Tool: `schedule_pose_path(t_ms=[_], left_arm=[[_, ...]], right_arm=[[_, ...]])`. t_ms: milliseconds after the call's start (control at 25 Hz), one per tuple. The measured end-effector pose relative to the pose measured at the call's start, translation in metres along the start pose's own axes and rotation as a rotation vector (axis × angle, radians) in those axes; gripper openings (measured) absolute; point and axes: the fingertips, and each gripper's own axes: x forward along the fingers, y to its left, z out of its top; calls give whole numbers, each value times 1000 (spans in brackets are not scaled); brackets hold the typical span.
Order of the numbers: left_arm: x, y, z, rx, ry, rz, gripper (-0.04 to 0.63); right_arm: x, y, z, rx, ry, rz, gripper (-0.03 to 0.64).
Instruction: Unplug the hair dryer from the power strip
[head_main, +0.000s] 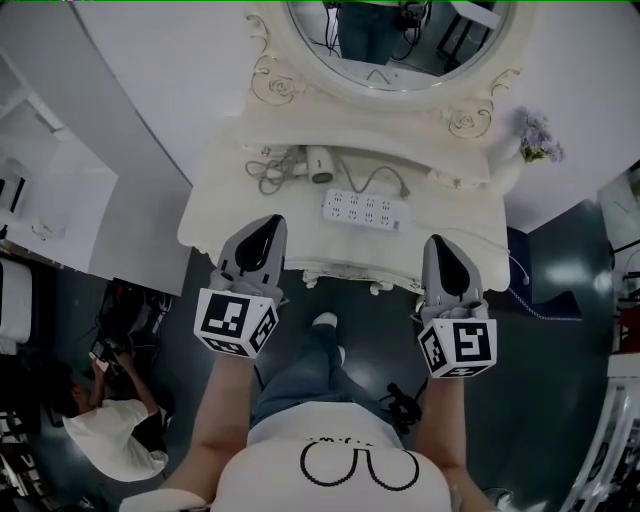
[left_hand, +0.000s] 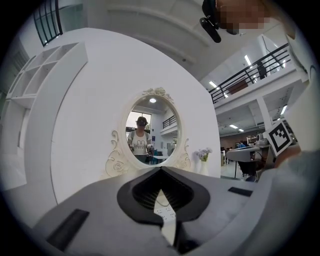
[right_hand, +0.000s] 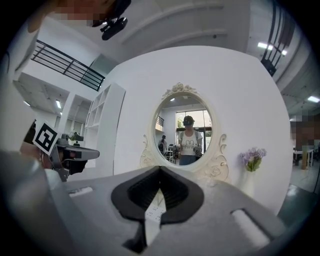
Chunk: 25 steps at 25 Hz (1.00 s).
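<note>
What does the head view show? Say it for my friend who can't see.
The left gripper and right gripper, both shut and empty, are held in front of a white dressing table. On it lie a white power strip and a hair dryer, below an oval mirror.

White vanity table (head_main: 228, 215) bears hair dryer (head_main: 318, 164), coiled cord (head_main: 266, 172), power strip (head_main: 366, 210)

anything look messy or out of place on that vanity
Nothing looks spilled or broken. The hair dryer lies at the back of the vanity table, with a grey cord in a loose tangle just left of it. The power strip sits slightly askew to the table's front edge.
</note>
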Motion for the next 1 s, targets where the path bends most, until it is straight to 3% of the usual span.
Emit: schedule_pose_path(t_ms=[600, 1000], left_arm=[[-9, 11, 23, 62, -36, -38, -3], [-25, 14, 28, 53, -60, -41, -3]], right_arm=[[-9, 17, 12, -21, 7, -67, 0], [-25, 27, 9, -25, 28, -95, 0]])
